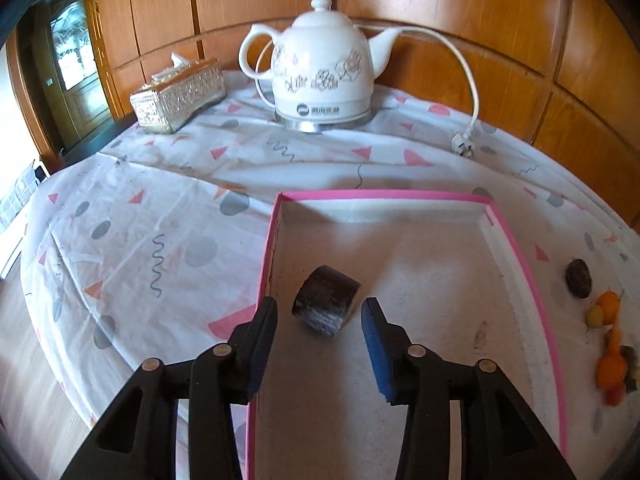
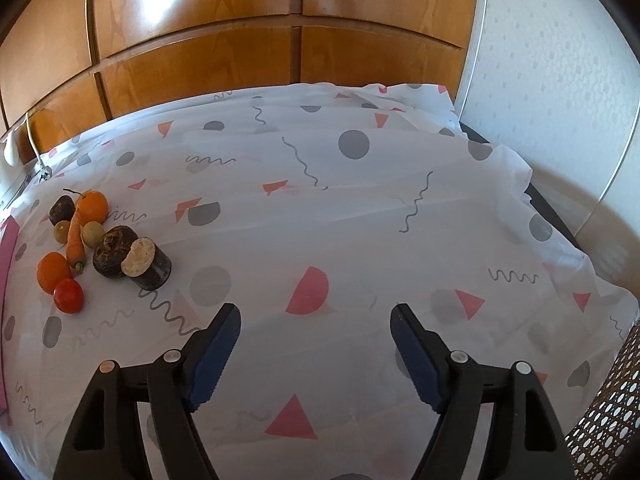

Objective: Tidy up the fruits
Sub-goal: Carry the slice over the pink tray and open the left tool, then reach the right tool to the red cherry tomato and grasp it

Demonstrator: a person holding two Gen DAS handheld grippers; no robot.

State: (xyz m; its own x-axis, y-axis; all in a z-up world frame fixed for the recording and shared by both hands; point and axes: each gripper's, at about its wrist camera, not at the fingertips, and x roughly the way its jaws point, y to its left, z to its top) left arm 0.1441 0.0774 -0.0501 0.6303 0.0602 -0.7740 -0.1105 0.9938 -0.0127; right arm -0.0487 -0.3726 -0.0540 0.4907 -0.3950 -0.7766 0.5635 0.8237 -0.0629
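Left gripper (image 1: 320,312) over pink-rimmed box (image 1: 516,248), jaws open astride dark chunk (image 1: 326,306) lying inside; likely just-placed. Right gripper (image 2: 316,320) empty, jaws wide apart. Next: reaching left for fruit pile (image 2: 92,240) on bench

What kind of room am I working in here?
Probably a home dining or living room: a cloth-covered table against wood panelling, with a ceramic electric kettle and tissue box.
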